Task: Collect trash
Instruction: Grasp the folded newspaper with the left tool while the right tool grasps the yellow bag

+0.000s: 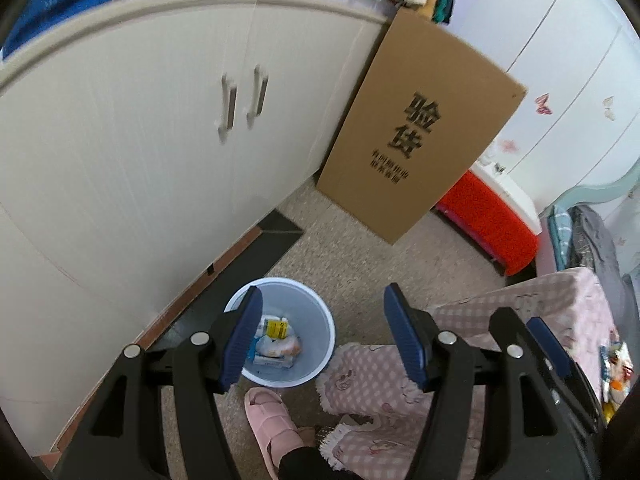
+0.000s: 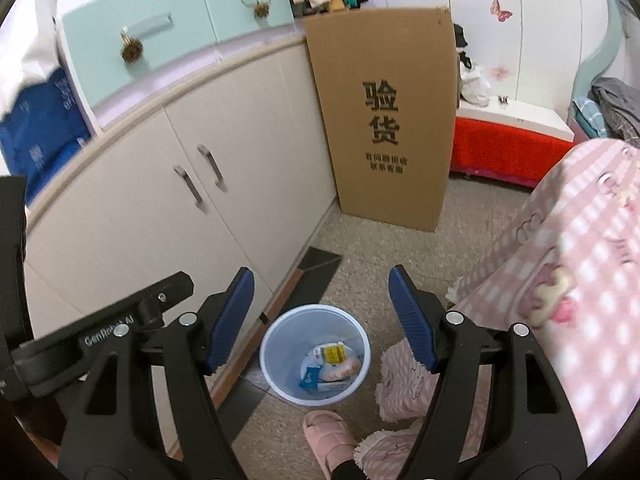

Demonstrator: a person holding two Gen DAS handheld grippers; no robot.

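Note:
A pale blue waste bin stands on the floor by the white cabinet; it also shows in the right wrist view. Inside lie several pieces of trash: a yellow-labelled packet, a pale wrapper and a blue-white packet. My left gripper is open and empty, held above the bin. My right gripper is open and empty, also above the bin. The right gripper's body shows at the right edge of the left wrist view.
A white two-door cabinet runs along the left. A tall cardboard box leans at its end. A pink checked cloth covers furniture on the right. A pink slipper is beside the bin. A red-skirted bench stands behind.

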